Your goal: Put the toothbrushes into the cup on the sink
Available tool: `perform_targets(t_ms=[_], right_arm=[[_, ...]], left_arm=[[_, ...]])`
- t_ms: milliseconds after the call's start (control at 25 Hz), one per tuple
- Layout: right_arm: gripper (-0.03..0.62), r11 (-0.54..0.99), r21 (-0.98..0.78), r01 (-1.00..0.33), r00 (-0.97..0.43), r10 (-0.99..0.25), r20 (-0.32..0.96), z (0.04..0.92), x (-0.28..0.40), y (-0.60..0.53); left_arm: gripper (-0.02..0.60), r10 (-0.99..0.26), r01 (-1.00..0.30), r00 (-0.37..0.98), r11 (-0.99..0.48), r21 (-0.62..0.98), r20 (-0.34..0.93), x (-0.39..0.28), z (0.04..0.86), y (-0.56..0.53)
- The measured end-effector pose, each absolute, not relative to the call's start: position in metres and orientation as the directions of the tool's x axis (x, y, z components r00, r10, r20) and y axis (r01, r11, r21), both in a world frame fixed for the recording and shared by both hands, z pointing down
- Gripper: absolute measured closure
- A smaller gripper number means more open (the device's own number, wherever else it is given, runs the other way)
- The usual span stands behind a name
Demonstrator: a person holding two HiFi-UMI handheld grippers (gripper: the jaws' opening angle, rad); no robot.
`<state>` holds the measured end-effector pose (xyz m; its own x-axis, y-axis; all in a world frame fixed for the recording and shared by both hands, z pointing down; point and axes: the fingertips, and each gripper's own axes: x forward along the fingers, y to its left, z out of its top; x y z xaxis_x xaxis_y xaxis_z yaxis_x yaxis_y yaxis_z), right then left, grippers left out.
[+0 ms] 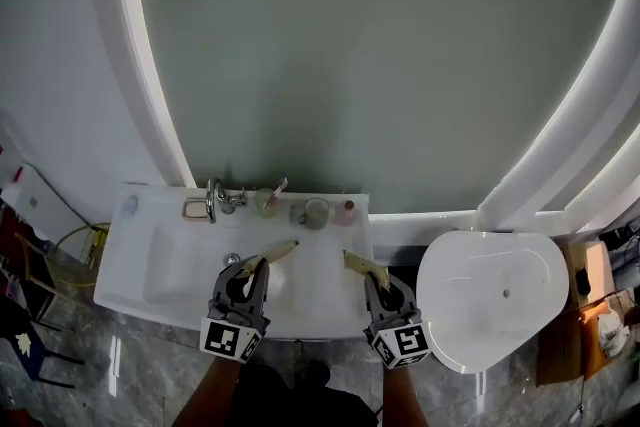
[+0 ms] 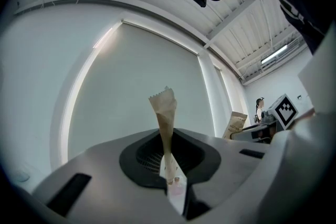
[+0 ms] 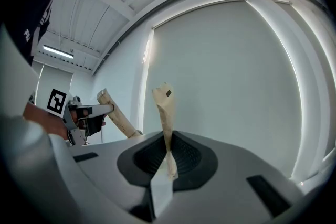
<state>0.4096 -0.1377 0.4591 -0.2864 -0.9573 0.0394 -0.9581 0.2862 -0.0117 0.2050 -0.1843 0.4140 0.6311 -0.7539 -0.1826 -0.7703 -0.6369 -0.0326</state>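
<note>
Left gripper: jaws pinched narrow on the left wrapped toothbrush, held over the sink.
Cup: standing on the sink's back ledge, apart from both brushes.
Right gripper: jaws clamped narrow on the right wrapped toothbrush, near the sink's right edge.

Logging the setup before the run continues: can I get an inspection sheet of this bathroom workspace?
Surface: white sink counter, basin at its left.
Job's things: left wrapped toothbrush, right wrapped toothbrush; grey cup at the back.
Clutter: second cup holding a brush; faucet.
Tools: left tool and right tool shut on those toothbrushes.
Cables: yellowish cable left of the sink.
Surroundings: lit mirror, toilet.
</note>
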Motion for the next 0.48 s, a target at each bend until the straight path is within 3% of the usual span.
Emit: perform_targets(t_ms=[480], right_arm=[[0.546, 0.310, 0.049, -0.949, -0.309, -0.950, 0.041, 0.456, 0.391, -0.173]], left_arm=[[0.535, -0.765, -0.782, 0.612, -0.623, -0.008, -0.200, 0.191, 0.419, -0.210]])
